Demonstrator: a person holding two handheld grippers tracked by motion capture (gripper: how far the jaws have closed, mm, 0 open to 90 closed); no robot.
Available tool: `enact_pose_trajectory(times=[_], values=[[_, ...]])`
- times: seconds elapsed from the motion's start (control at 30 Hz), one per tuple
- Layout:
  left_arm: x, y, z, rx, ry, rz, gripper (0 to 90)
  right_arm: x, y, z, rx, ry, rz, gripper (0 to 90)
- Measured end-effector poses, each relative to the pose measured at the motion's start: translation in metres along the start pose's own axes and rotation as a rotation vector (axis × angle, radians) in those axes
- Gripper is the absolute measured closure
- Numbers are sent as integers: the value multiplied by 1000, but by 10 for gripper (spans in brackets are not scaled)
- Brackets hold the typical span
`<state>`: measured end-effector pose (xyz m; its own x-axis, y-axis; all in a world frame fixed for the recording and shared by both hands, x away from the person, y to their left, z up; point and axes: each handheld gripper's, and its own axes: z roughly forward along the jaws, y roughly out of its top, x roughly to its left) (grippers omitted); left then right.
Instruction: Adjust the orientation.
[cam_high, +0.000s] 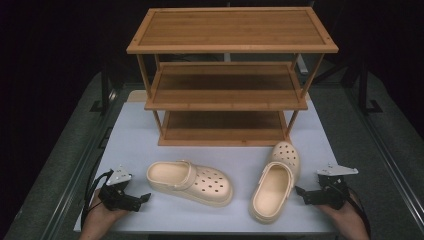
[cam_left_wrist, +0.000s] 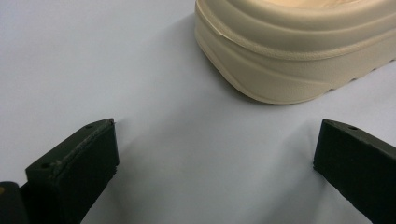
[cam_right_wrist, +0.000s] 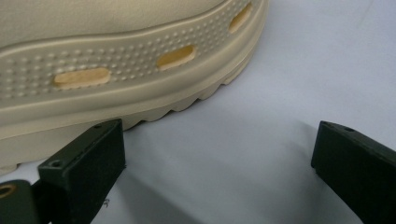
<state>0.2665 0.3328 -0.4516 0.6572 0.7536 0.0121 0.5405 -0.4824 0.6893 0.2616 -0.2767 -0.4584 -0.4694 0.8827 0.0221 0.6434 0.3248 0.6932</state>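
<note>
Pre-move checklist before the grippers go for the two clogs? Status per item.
1. Left gripper open, nothing between its fingers: ok.
2. Right gripper open, nothing held: ok.
3. Left clog upright on its sole, heel end towards the left gripper, a gap of bare table between them: ok.
4. Right clog upright, its side facing the right gripper and close to one finger; whether they touch: cannot tell.
5. Rack shelves free to take shoes: ok.
6. Path from clogs to the bottom shelf unobstructed: ok.
</note>
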Motion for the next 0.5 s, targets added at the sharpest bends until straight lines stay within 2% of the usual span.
enact_pose_trajectory(times=[0.27,0.33,0.37,0.4,0.5], values=[[-1,-1,-4,-8,-13,2,15,0,0,0,1,-1,-2,26],[-1,-2,-6,-15,-20,11,133,0,0,0,1,-1,-2,26],[-1,-2,-9,-23,-31,3,133,0,0,0,1,-1,-2,26],[-1,-3,-11,-34,-47,-7,177,0,0,0,1,0,0,26],[-3,-5,-17,-37,-62,-2,291,0,0,0,2,1,0,25]])
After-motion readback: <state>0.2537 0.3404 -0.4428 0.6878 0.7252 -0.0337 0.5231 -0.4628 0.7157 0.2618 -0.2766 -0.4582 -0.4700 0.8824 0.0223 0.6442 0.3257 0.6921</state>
